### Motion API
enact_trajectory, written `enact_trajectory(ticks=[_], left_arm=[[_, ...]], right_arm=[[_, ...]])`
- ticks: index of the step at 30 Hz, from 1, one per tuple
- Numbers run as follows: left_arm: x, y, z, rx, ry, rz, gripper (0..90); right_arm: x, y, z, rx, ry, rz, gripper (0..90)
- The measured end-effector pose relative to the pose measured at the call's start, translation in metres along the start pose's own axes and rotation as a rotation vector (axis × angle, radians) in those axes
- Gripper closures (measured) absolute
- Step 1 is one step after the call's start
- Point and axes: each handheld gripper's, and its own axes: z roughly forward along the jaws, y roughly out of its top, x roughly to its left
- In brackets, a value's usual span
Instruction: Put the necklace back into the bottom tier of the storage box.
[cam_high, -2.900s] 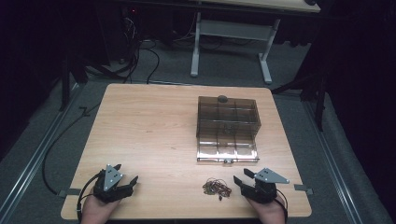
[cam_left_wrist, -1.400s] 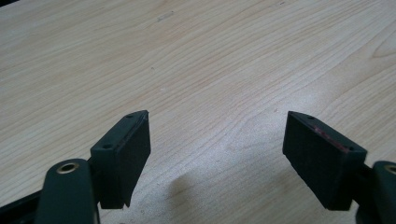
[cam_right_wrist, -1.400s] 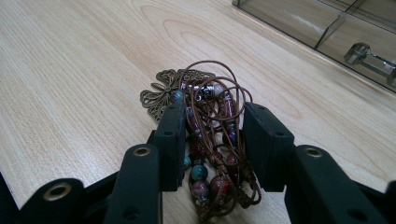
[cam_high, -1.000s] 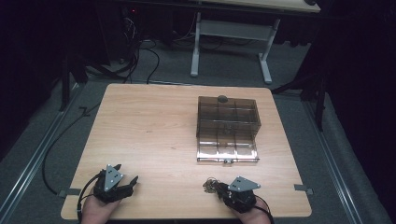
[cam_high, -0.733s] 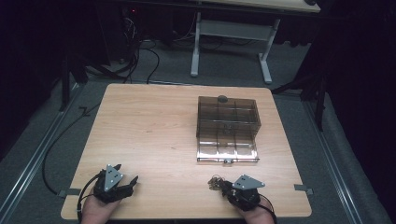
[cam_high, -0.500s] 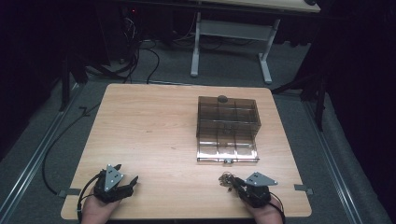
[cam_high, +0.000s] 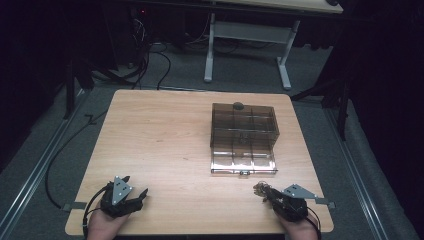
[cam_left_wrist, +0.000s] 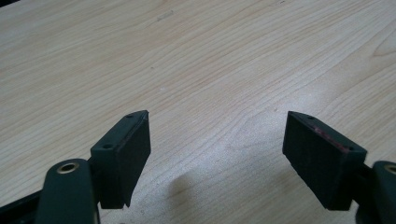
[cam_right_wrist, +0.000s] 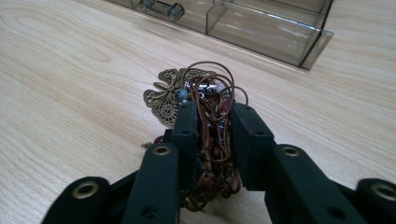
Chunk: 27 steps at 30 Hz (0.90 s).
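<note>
Necklace (cam_right_wrist: 205, 116) near table's front edge (cam_high: 200, 232)

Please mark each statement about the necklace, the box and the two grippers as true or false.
1. The right gripper is shut on the necklace. True.
2. The left gripper holds a bead. False: its jaws stand open, with bare table between them.
3. The necklace lies inside the box. False: it is outside, between the box and the table's near edge.
4. The necklace has a filigree butterfly pendant. True.
</note>
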Motion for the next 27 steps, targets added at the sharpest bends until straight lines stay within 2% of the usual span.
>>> enact_trajectory(ticks=[7,9,13,16,17,19,20,27], left_arm=[[0.000,0.000,0.000,-0.001,-0.002,-0.002,23.5],[0.001,0.000,0.000,0.002,-0.008,-0.004,23.4],[0.001,0.000,0.000,0.002,-0.022,0.003,23.3],[0.001,0.000,0.000,0.002,-0.030,0.000,23.3],[0.001,0.000,0.000,0.001,-0.032,-0.002,23.4],[0.001,0.000,0.000,0.001,-0.033,-0.001,23.4],[0.001,0.000,0.000,0.002,-0.034,0.000,23.5],[0.001,0.000,0.000,0.002,-0.037,0.000,23.5]], right_arm=[[0.002,0.003,0.000,0.005,0.009,0.005,62.1],[0.000,0.008,0.000,0.022,0.005,0.023,57.9],[-0.001,0.011,-0.002,0.058,-0.007,0.025,54.7],[-0.001,0.016,-0.002,0.101,-0.001,0.013,51.5],[0.000,0.019,-0.001,0.136,0.012,0.014,50.3],[0.001,0.020,0.000,0.148,0.015,0.009,50.2],[0.005,0.024,0.002,0.193,0.006,-0.016,50.0],[0.007,0.035,0.004,0.261,0.009,-0.021,49.0]])
